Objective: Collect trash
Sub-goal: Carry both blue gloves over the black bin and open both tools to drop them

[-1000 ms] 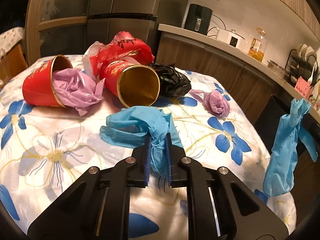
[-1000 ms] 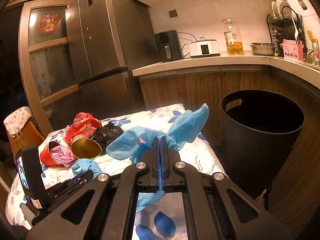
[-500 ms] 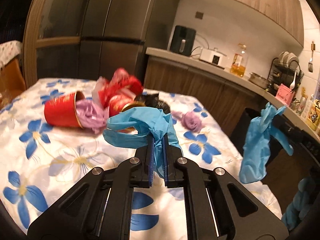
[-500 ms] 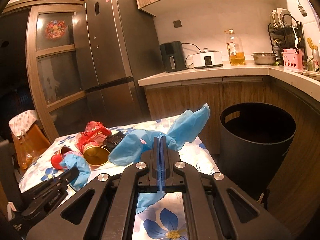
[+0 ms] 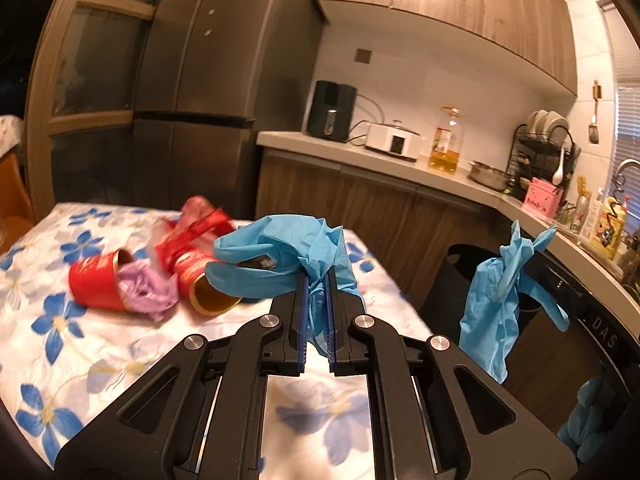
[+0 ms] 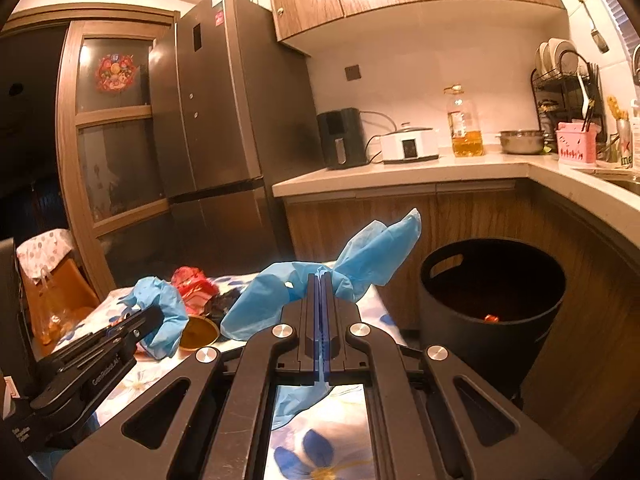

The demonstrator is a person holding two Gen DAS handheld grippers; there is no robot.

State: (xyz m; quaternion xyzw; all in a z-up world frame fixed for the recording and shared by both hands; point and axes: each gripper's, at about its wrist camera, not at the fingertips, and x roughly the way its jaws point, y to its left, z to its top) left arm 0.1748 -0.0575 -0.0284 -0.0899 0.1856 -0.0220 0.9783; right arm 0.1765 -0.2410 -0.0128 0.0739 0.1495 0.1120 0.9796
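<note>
My left gripper is shut on a crumpled blue glove and holds it in the air above the flowered table. My right gripper is shut on a second blue glove, held above the table's right end, left of the black bin. That glove also hangs at the right of the left wrist view. The left gripper with its glove shows in the right wrist view. Two red cups, purple wrap and red wrapping lie on the table.
The bin stands on the floor between the table and the wooden cabinets, with something small and red inside. A fridge stands behind the table. The counter holds appliances, an oil bottle and a dish rack.
My left gripper has lifted its blue glove off the table and risen. My right gripper has also risen with its glove and sits closer to the bin.
</note>
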